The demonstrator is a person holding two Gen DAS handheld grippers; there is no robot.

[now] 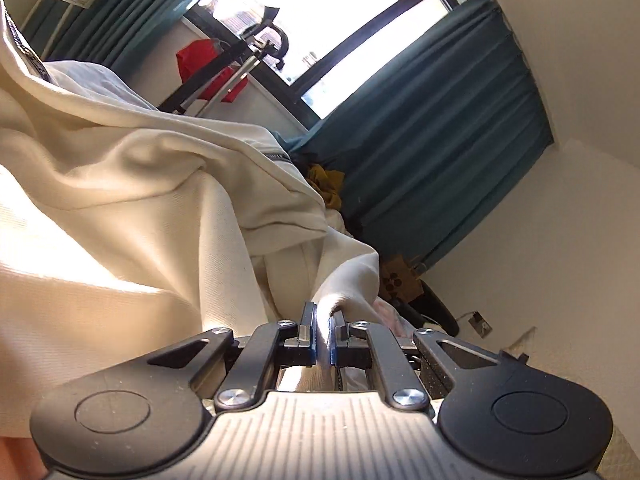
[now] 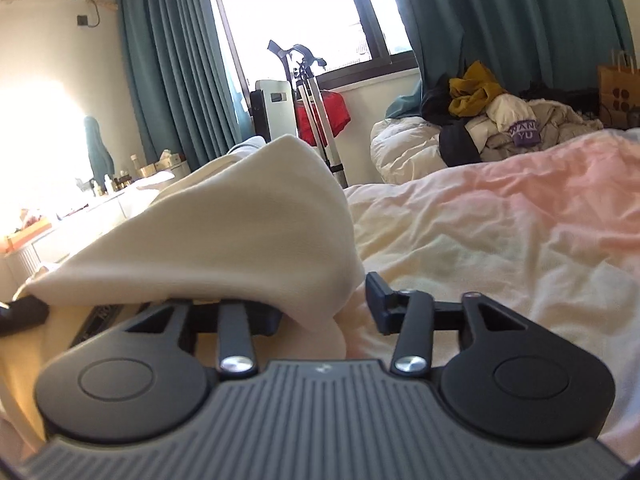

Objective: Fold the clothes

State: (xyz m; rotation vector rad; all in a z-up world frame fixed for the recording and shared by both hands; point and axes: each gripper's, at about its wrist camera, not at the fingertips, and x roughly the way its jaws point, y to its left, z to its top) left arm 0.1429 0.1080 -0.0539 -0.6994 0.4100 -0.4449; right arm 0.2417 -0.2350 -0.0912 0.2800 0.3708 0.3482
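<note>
While the left claw (image 1: 323, 330) is pressed together on a pinch of cream fabric, the rest of that cream garment (image 1: 132, 200) billows up and away to the left of it, filling most of the left wrist view, with a dark woven trim strip (image 1: 276, 157) running along one seam. Behind the cloth hang teal curtains (image 1: 432, 120) beside a bright window (image 1: 320, 12).

From the right wrist view, a fold of the same cream garment (image 2: 224, 232) drapes over the left finger of the right claw (image 2: 332, 306) and hides it (so the pictures do not show whether cloth is pinched). The right finger (image 2: 378, 290) stands bare, with a gap between it and the cloth, over a rumpled pink and cream bed cover (image 2: 500, 232). Farther back on the bed lies a heap of clothes (image 2: 492, 120), a mustard piece on top, near a brown paper bag (image 2: 616, 92). A red bag (image 2: 328, 116) sits under the window.
</note>
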